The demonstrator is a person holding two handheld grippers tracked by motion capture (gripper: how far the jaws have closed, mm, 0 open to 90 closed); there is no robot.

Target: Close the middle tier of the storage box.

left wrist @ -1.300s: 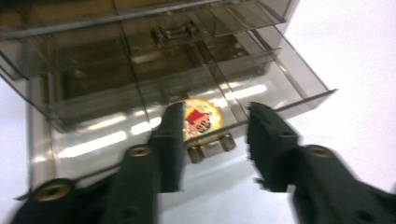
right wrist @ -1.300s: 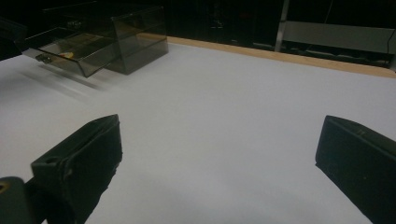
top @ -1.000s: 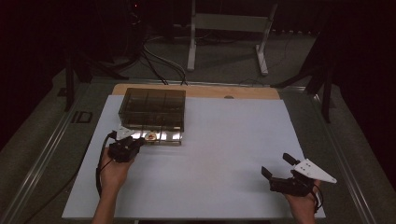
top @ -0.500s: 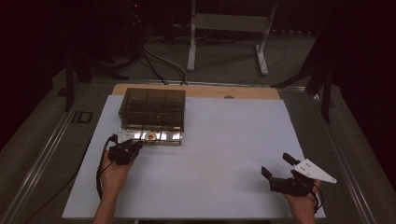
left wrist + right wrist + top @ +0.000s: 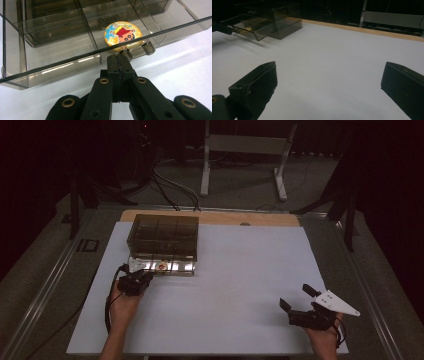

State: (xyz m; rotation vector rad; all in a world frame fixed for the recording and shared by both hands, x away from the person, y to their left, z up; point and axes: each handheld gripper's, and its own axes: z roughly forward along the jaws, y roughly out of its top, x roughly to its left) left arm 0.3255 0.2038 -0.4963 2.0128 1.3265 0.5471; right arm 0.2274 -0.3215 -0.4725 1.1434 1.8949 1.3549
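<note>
A smoky clear drawer box (image 5: pixel 165 232) stands at the far left of the white table sheet (image 5: pixel 235 280). Its bottom drawer (image 5: pixel 162 266) is pulled out toward me. Inside the drawer lies a round cartoon badge (image 5: pixel 123 33). My left gripper (image 5: pixel 145 276) is shut, its jaws pressed flat together, and its tip (image 5: pixel 118 57) sits right at the drawer's small clear handle (image 5: pixel 148 48). Nothing shows between the jaws. My right gripper (image 5: pixel 296 296) rests near the front right corner, far from the box. Its jaws (image 5: pixel 329 66) stand wide open over bare sheet.
The table's wooden edge (image 5: pixel 210 216) runs along the far side. A metal stand (image 5: pixel 242 150) and cables (image 5: pixel 170 185) are on the floor beyond it. A metal rail (image 5: pixel 45 285) borders the table's left side. In the right gripper view the box (image 5: pixel 284 15) is far off at the upper left.
My left gripper has drawn back slightly toward me at the drawer front. The right gripper has not moved.
</note>
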